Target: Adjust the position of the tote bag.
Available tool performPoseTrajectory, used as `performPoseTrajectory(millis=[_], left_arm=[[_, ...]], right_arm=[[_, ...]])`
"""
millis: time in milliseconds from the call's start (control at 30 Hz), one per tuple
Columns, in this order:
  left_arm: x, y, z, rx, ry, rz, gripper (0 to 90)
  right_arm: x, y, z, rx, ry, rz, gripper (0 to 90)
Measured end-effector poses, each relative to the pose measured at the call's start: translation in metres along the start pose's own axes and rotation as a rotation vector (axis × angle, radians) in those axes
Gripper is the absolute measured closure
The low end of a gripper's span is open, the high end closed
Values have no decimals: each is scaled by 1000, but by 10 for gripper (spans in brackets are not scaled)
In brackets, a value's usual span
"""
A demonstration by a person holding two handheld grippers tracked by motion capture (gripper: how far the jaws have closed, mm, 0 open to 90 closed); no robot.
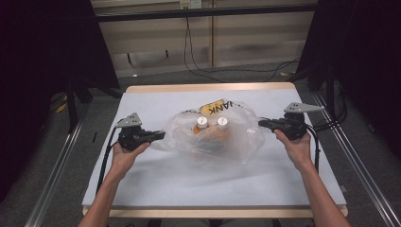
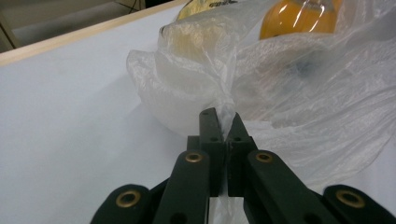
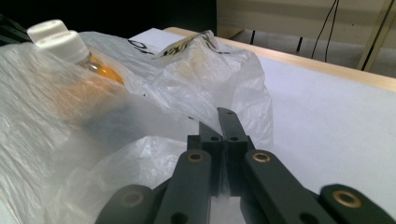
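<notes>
Black jaws of my left gripper [image 2: 223,122] pinched on the clear plastic bag [image 1: 213,137] at its left edge, my right gripper [image 3: 223,125] clamped on its right edge, bag mid-table [image 1: 156,179] holding two white-capped orange bottles [image 1: 211,128].

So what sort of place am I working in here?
Probably a lab recording bay, not a home: a white-covered table boxed in by black curtains, metal floor rails, and loose cables along a bare wall.
</notes>
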State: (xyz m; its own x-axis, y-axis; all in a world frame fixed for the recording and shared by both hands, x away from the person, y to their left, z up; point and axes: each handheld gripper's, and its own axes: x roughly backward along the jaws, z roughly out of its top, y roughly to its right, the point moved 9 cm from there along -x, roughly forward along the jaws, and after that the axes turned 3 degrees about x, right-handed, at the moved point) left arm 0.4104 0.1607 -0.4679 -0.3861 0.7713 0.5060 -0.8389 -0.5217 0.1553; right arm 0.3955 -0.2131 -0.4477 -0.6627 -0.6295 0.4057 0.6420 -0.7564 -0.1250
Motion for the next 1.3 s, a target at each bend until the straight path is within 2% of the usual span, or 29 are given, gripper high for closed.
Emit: performPoseTrajectory(millis=[33,333,400,467,533,667,767,867,933,967,1100,1167,1300], left_arm=[[-1,-1,-2,-5,-13,16,894],[-7,-9,-18,-8,-82,34,895],[-8,-11,-22,4,-87,41,896],[-8,-14,-27,-4,-108,49,897],[-11,-14,-31,7,-116,46,897],[-17,-15,-40,-18,-174,56,897],[-21,-15,-45,-13,-198,56,898],[-24,-17,-48,9,-185,39,898],[-26,-19,-54,-5,-214,52,898],[-28,-19,-57,3,-222,51,898],[-33,-20,-66,6,-250,55,897],[-33,-20,-67,3,-251,59,896],[-33,-18,-65,6,-251,55,852]], right_arm=[[-1,0,-3,5,-12,-2,900],[-14,-1,-20,35,-95,-2,900],[-18,-1,-24,33,-108,-4,900],[-22,0,-30,33,-127,-6,900],[-26,1,-36,39,-147,-8,900],[-30,7,-45,52,-187,-28,900],[-32,12,-53,47,-212,-36,900],[-37,15,-59,61,-241,-51,900],[-38,16,-62,64,-250,-52,900],[-40,16,-63,72,-259,-53,900],[-48,15,-83,131,-366,-92,900],[-50,15,-86,133,-372,-90,900],[-48,16,-87,92,-359,-81,875]])
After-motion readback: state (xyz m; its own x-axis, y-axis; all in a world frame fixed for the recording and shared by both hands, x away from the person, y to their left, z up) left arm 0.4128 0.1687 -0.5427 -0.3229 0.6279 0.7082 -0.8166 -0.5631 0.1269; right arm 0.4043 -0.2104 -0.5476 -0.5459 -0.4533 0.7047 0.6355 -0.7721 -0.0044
